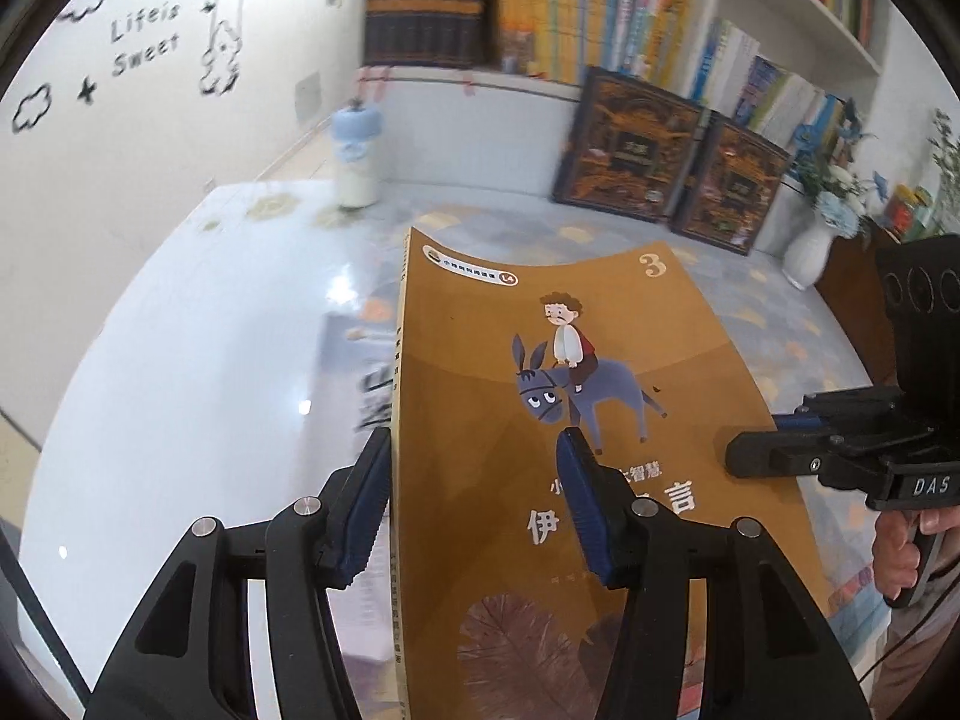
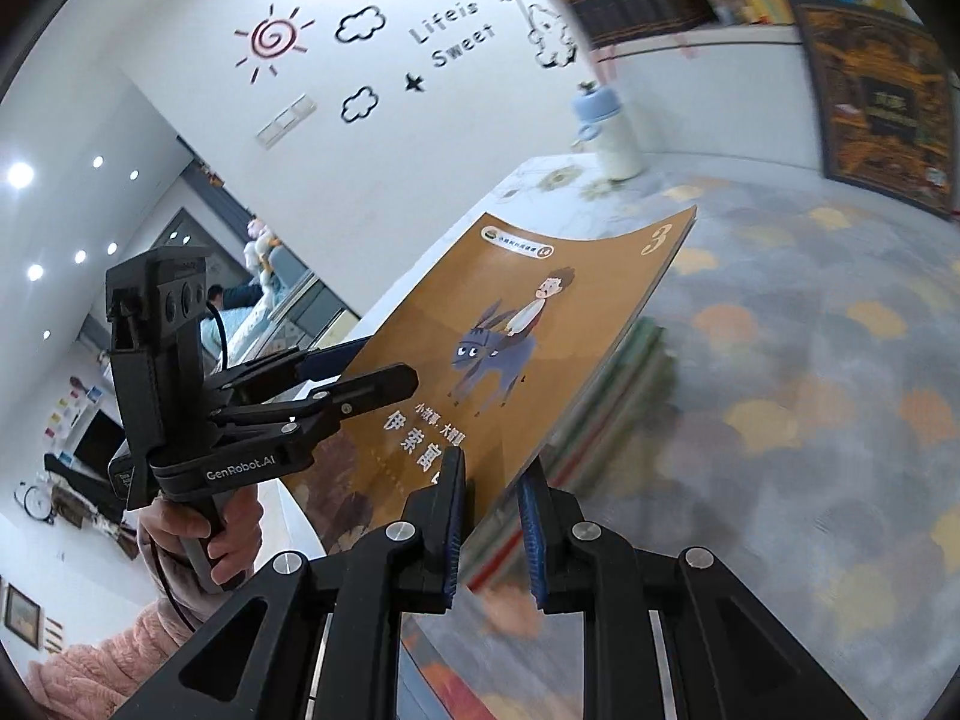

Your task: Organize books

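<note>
While bowed, orange book (image 1: 576, 396) shows boy on donkey, no. 3.

White wall (image 2: 372, 138) w/ black decals: clouds, star, "Life is Sweet"; red spiral sun (image 2: 271, 39). White bookshelf (image 1: 798, 18) at rear, rows of colourful spines, blurred. Table (image 1: 198, 324) w/ glossy cloth, pale blue-grey, orange/yellow blotches; strong glare. Blue-lidded white bottle (image 1: 358, 156) at far edge. White vase w/ blue flowers (image 1: 810, 246) at right. Recessed ceiling spots (image 2: 21, 175) lit in adjoining room.
</note>
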Available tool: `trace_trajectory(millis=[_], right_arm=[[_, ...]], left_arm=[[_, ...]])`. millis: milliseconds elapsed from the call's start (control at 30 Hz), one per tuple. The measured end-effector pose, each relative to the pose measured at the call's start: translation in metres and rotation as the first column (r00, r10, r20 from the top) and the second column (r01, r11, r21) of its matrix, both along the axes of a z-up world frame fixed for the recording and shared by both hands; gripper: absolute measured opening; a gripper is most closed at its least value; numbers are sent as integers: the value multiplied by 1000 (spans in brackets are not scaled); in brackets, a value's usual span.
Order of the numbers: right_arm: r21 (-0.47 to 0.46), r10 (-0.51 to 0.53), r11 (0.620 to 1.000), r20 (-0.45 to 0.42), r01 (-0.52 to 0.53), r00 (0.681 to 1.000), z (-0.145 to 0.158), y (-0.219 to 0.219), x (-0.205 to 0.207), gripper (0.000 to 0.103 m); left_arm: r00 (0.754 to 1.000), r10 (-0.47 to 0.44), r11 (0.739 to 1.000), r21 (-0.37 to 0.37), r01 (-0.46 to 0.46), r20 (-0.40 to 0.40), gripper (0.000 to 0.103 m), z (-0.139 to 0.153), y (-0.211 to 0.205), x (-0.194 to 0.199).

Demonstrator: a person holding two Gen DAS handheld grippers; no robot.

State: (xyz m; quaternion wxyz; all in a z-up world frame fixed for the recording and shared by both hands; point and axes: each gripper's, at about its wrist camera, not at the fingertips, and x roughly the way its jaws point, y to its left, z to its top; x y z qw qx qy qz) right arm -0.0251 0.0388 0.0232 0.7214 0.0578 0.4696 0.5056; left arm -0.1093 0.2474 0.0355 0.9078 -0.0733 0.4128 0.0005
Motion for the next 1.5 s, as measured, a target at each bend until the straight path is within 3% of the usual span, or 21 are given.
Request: trace_trajectory(millis=[167, 367, 833, 900, 1033, 1233, 1300, 1367, 1500], right_arm=[[-31, 35, 999, -12, -35, 999, -19, 37, -1, 18], [-73, 43, 996, -32, -45, 999, -39, 58, 0, 19], [-88, 28, 996, -37, -31, 999, -50, 58, 2, 25], [-90, 23, 996, -36, -26, 999, -50, 58, 1, 27], [-59, 31, 998, -79, -36, 996, -49, 59, 3, 45], [-59, 32, 998, -93, -37, 995, -42, 66, -3, 74], [-86, 31, 996, -73, -37, 997, -41, 66, -5, 75], [-112, 17, 993, -57, -24, 998, -39, 62, -6, 77], [-107, -40, 993, 6, 40, 999, -21, 38, -11, 82]], left_arm=[[999, 36, 999, -22, -37, -30, 51, -21, 29, 0], [997, 41, 999, 7, -40, -68, 52, -45, 38, 6], [997, 34, 996, 85, -28, -73, 61, -53, 34, 9], [997, 38, 998, 61, -33, -74, 64, -55, 36, 10], [996, 43, 999, 22, -41, -82, 66, -55, 41, 11], [995, 66, 996, 69, -61, -74, 67, -49, 34, 9], [994, 81, 992, 98, -74, -71, 70, -44, 31, 7], [995, 82, 990, 119, -75, -54, 84, -36, 26, 3], [996, 86, 986, 143, -85, 6, 92, -18, 13, -11]])
